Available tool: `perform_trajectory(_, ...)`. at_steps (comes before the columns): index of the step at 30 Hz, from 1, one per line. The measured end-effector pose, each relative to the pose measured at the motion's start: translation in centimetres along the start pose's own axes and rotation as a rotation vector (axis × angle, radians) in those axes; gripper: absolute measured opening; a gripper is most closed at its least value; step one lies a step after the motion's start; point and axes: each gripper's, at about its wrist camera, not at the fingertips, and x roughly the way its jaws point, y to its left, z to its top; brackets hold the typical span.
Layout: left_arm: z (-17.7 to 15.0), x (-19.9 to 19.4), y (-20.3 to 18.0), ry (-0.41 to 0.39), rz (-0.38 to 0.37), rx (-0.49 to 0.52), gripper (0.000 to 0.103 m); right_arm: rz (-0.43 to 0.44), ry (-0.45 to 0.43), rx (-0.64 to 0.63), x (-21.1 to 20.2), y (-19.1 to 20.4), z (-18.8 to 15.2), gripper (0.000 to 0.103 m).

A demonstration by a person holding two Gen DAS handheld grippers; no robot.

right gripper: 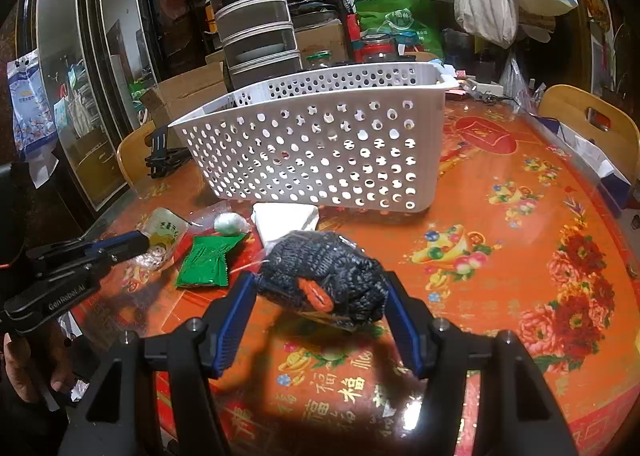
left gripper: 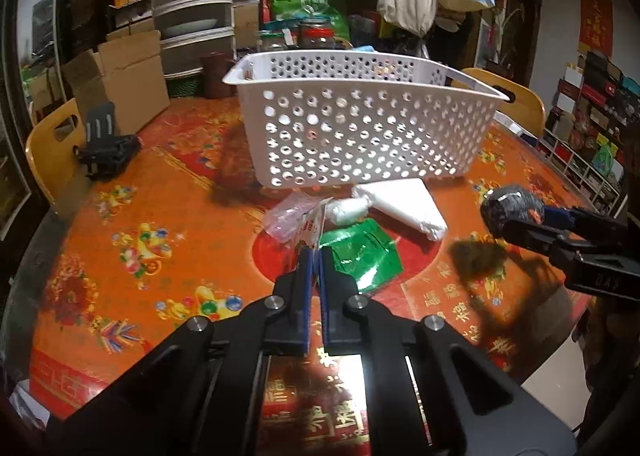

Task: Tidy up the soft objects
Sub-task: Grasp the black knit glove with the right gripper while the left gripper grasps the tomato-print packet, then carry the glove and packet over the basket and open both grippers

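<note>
Pinching a thin clear packet [left gripper: 311,230] by its near edge, your left gripper [left gripper: 316,256] has its blue pads together on the plastic, with the packet standing up and away from the fingertips toward the white basket [left gripper: 360,124]. In the right wrist view that packet [right gripper: 164,234] shows a pale label with green print that is too small to read. The basket lies straight ahead of the left jaws and above them, its perforated long wall facing you and its long axis running across your view, so the carry looks to be forward and up over the near rim.

Your right gripper [right gripper: 320,296] is clamped on a dark knitted bundle [right gripper: 324,276] in clear wrap, with an orange patch on its near face; the jaws stand fairly wide because the bundle fills them. It hangs above the table [right gripper: 500,256], well short of the basket, which sits ahead and slightly left of it.

Both hands are near the basket; the left seems the closer of the two.

Left on the table beside the packet are a green foil sachet [left gripper: 358,256], a white roll [left gripper: 346,212] and a folded white sheet [left gripper: 404,204], which lies just in front of the basket wall.

As for writing, the left gripper's body reads "GenRobot.AI" in the right wrist view. The tablecloth carries gold Chinese characters, with 福 repeated near your right jaws.
</note>
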Motion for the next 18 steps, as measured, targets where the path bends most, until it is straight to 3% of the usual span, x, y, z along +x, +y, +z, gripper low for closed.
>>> perform_trajectory(18, 2.9, -3.7, 0.9, -0.113, 0.006, -0.029, 0.002, -0.020, -0.019, -0.028, -0.9, 0.3, 1.1, 0.063)
